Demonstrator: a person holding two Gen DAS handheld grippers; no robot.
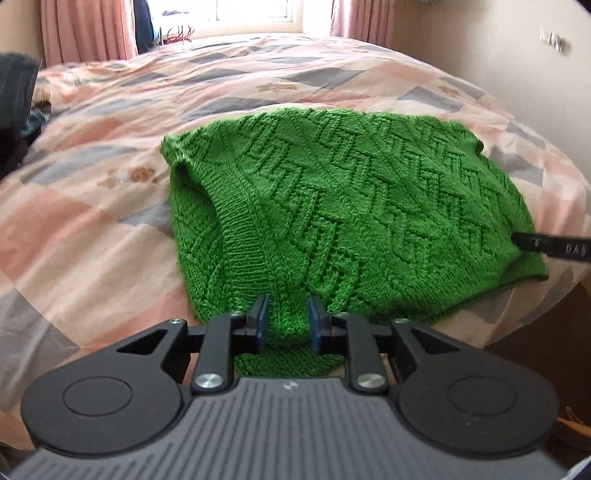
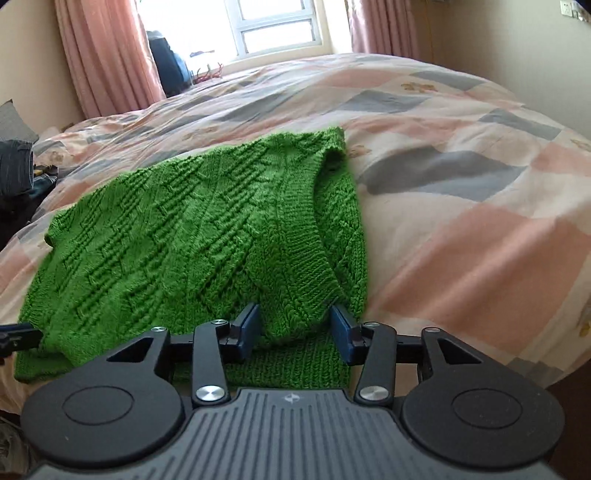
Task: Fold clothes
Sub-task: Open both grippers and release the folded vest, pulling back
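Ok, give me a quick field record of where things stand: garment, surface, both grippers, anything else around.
garment: green knit sweater, lying partly folded near the bed's edge
surface: bed with pink and grey patchwork cover
left gripper: jaws apart, knit fabric between the pads, not clamped
right gripper: jaws apart, straddling a raised fold of the sweater
background: pink curtains, bright window
clutter: dark clothes pile at the far left of the bed

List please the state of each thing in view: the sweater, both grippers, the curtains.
Green sweater: lying on the bed, partly folded.
Left gripper: open, knit between its fingers.
Right gripper: open, wider, knit between its fingers.
Curtains: drawn aside, window uncovered.
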